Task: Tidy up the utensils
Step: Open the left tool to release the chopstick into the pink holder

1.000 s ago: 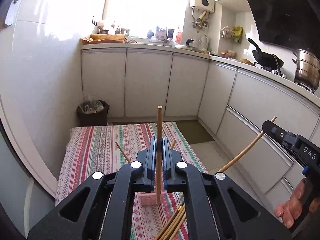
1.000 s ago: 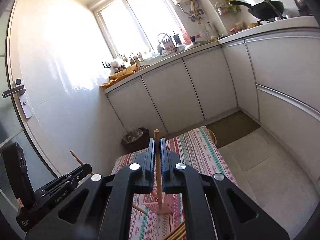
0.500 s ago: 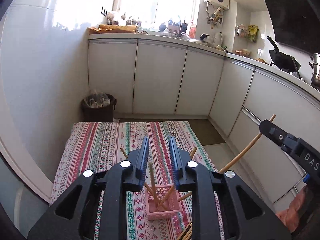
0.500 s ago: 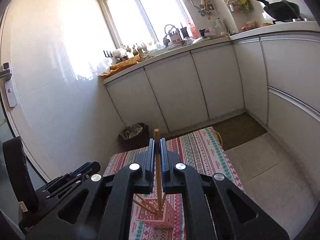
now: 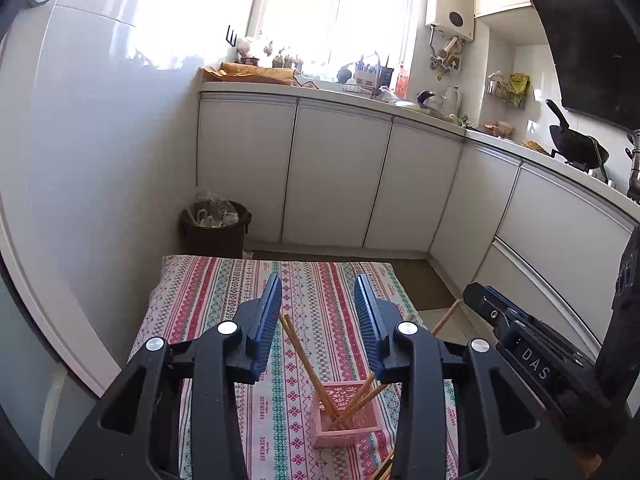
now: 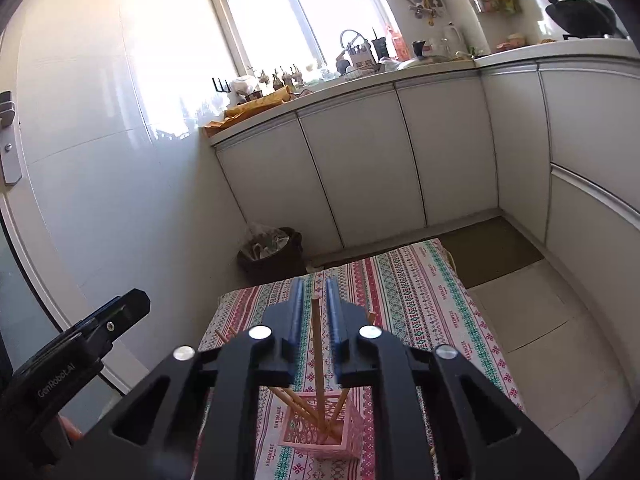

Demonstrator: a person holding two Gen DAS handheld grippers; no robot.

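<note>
Two hand-held grippers hang over a surface [image 5: 208,280] covered in a striped patterned cloth. Left hand-held gripper [image 5: 318,320]: its jaws are opening, wide apart, nothing clamped, chopsticks leaning below the gap. Right hand-held gripper [image 6: 312,320]: its jaws are opening, one upright chopstick [image 6: 317,352] standing between them, pads clear of it. That chopstick's lower end sits in the pink basket [image 6: 304,436] with other chopsticks [image 5: 304,356].

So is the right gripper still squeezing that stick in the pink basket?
Apart. In the right wrist view the right gripper has opening jaws, with clear gaps on both sides of the upright chopstick, which stands in the pink basket.
</note>
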